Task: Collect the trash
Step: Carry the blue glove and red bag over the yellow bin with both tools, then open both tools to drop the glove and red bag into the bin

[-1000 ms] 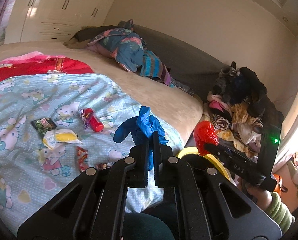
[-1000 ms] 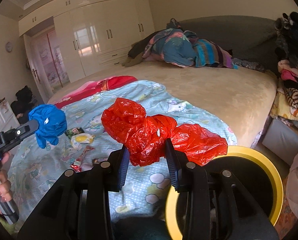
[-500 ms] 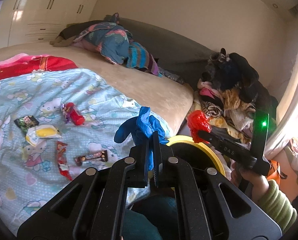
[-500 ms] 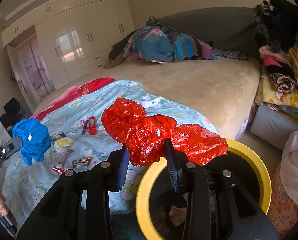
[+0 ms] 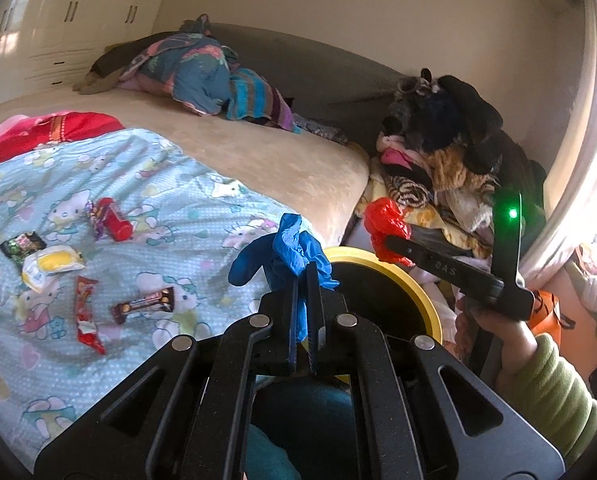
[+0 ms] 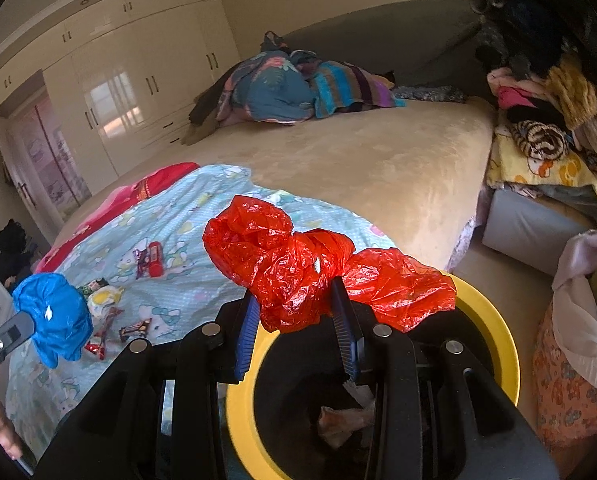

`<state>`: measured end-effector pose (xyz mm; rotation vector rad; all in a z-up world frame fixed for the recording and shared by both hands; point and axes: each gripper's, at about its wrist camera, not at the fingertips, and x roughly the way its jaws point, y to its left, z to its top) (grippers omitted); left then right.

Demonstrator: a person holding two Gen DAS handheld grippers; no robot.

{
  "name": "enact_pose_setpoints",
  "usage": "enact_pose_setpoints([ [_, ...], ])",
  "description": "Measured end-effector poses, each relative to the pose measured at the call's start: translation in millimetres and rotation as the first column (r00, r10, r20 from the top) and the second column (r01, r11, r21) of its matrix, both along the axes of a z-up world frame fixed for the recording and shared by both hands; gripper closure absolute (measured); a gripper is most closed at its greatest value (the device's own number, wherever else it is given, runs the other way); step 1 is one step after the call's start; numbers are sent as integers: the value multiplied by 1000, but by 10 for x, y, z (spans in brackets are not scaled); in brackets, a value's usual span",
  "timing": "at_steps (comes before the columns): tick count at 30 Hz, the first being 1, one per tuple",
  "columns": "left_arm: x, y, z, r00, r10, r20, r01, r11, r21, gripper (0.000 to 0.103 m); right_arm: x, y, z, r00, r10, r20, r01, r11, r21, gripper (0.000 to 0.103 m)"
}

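Red plastic bag (image 6: 298, 272) pinched in right claw (image 6: 294, 312), above yellow-rimmed bin (image 6: 494, 344)

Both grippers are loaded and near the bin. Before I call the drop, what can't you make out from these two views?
- Bin contents: right wrist view, mostly hidden behind the right gripper and its red plastic bag; only some pale crumpled scraps show.
- Bin body: left wrist view, hidden by the left gripper holding the blue glove.
- Wrapper print: left wrist view, too small to read.
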<state>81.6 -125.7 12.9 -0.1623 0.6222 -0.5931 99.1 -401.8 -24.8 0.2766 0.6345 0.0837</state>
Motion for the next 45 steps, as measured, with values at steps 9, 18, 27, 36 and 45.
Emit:
enact_pose_setpoints([
  [9, -17, -268, -122, 998, -60, -17, 61, 997, 36, 101, 22, -138, -111, 999, -23, -28, 24, 1000, 9, 70],
  [18, -39, -598, -282, 990, -140, -36, 142, 987, 77, 101, 53, -306, -241, 996, -58, -62, 59, 998, 28, 70],
  [27, -36, -873, -445, 978, -195, -70, 203, 972, 123, 101, 71, -430, -372, 992, -81, -93, 86, 995, 51, 69],
  [36, -17, -1117, -656, 960, -254, -115, 271, 949, 159, 101, 105, -534, -506, 989, -90, -119, 98, 993, 64, 69],
  [45, 167, -1304, -833, 953, -259, -159, 286, 941, 181, 100, 167, -602, -705, 982, -68, -174, 83, 993, 81, 68],
])
